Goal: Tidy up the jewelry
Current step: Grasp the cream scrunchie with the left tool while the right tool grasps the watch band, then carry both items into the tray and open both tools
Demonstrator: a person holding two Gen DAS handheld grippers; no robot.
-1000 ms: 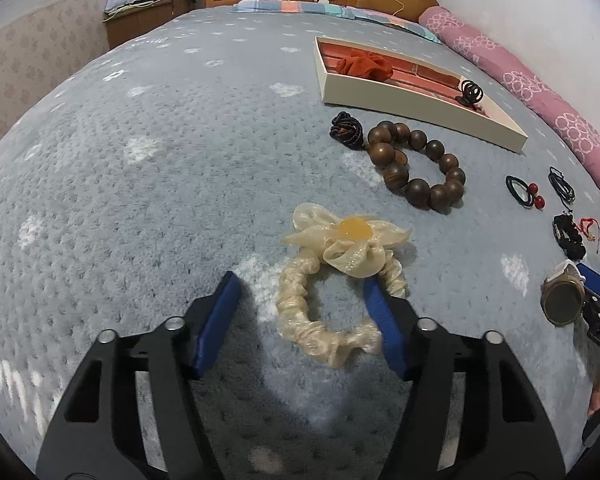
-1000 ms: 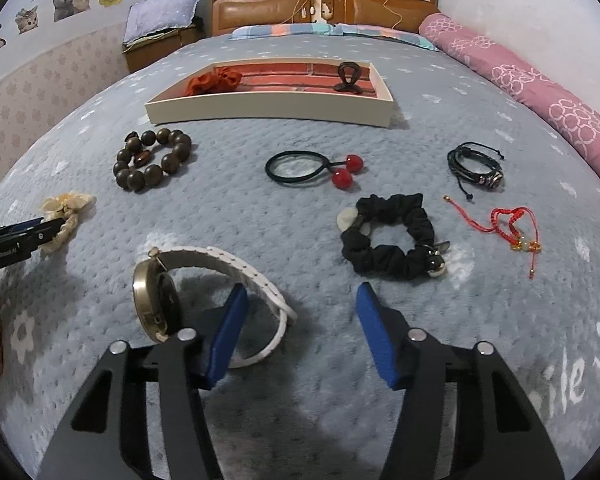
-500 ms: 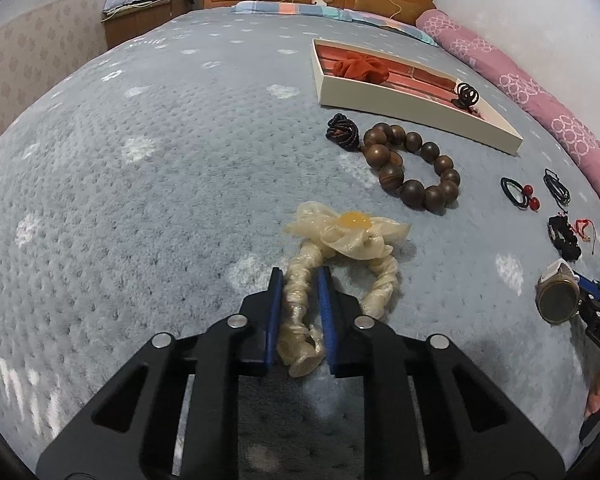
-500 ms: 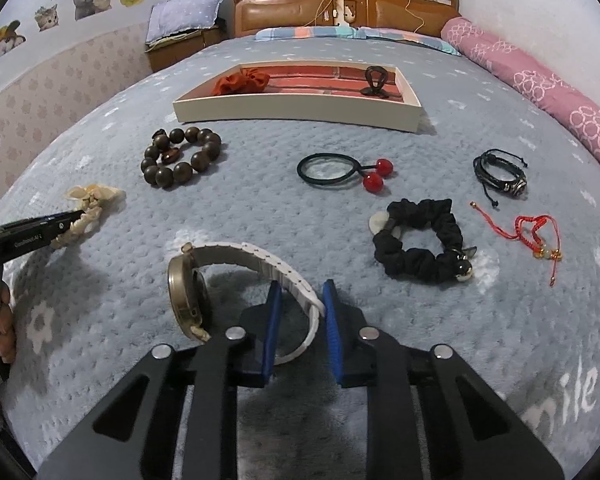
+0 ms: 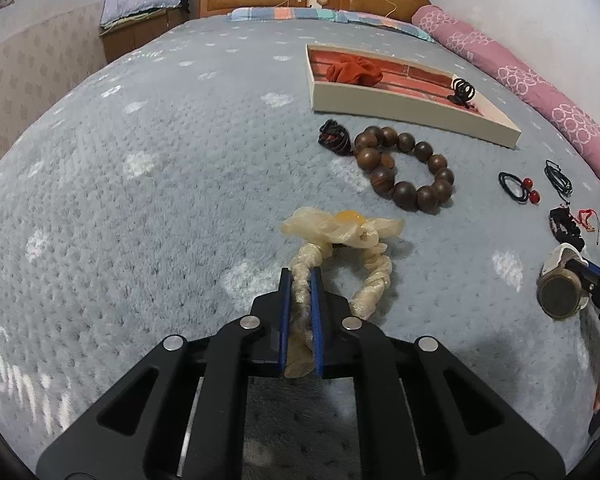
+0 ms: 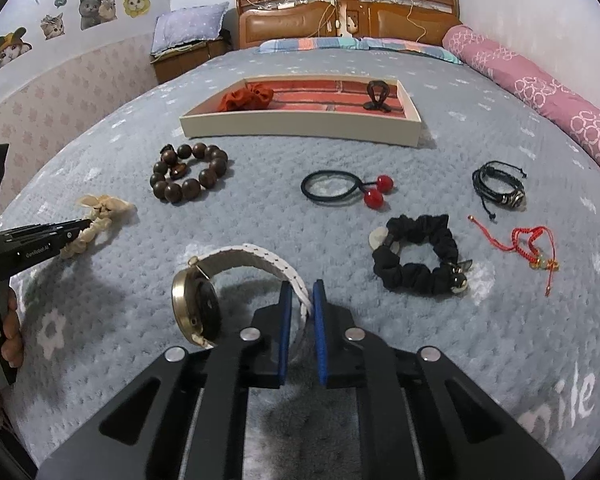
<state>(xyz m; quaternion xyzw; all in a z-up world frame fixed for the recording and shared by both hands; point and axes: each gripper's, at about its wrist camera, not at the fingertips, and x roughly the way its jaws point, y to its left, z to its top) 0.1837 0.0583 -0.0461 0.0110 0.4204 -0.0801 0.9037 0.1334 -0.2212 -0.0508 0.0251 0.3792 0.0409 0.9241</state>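
Left gripper (image 5: 300, 280), jaws just closed, clamped on the cream satin scrunchie (image 5: 370, 276) with its bow and amber bead lying ahead on the grey blanket (image 5: 160, 200). Right gripper (image 6: 300, 292), jaws likewise just closed, pinched on the white strap of a gold-cased wristwatch (image 6: 194, 306), case standing on edge just left of the blue pads. Ahead of the left claw and slightly right, wooden bead bracelet (image 5: 406, 174); beyond it, cream tray (image 5: 400, 106) holding a rust scrunchie (image 5: 354, 72) and a black hair claw (image 5: 462, 92). Right of the right claw, black scrunchie (image 6: 418, 256); farther right, red cord bracelet (image 6: 534, 244); ahead, black hair tie with red balls (image 6: 346, 188).
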